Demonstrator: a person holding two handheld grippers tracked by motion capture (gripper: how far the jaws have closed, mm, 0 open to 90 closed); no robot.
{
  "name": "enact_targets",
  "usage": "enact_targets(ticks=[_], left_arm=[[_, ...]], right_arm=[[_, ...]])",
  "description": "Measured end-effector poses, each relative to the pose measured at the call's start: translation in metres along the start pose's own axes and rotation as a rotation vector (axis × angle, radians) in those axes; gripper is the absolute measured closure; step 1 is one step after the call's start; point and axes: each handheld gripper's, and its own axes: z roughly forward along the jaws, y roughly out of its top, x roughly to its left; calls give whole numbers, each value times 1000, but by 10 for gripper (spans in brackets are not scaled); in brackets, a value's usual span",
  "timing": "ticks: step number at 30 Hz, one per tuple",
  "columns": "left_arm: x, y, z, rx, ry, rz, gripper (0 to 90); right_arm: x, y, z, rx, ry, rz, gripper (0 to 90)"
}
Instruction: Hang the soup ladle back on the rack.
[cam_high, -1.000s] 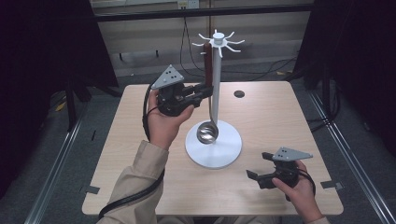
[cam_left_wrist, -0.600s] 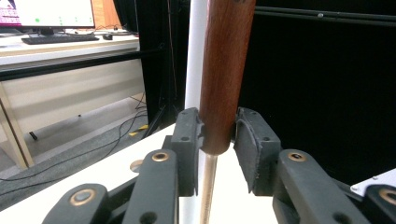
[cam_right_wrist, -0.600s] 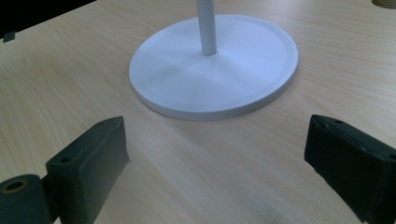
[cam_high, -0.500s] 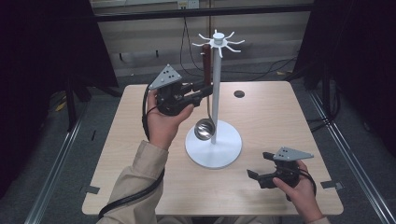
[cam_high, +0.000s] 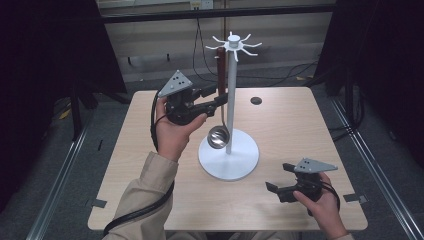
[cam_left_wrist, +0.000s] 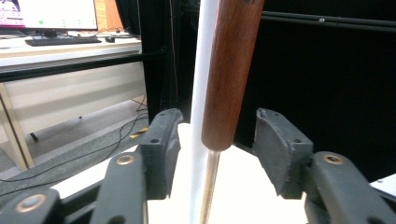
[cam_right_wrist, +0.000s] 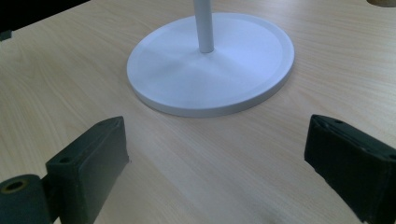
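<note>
On the pale wood table (cam_high: 150, 150), the ladle (cam_high: 218, 134) hangs upright from the white stand (cam_high: 231, 100), its handle between the left claw's (cam_high: 223, 98) just-opened, released jaws; right claw (cam_high: 272, 188) gapes idle, near.

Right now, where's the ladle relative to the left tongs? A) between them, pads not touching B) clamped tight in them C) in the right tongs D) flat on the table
A: in the left gripper view the ladle handle hangs between the left tongs with a gap to each pad, beside the stand pole; the jaws have just been opening.
</note>
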Motion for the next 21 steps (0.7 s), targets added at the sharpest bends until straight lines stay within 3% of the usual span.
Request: enact_targets(ticks=[4,14,21], left_arm=[[0,-1,-1,-1,17,-8,374],[-2,1,-3,3,45,24,205],[0,-3,-6,17,64,41,153]], right_arm=[[0,0,0,2,1,2,52],[-1,-1,0,1,-3,4,53],[-1,-1,0,3,-3,0,52]])
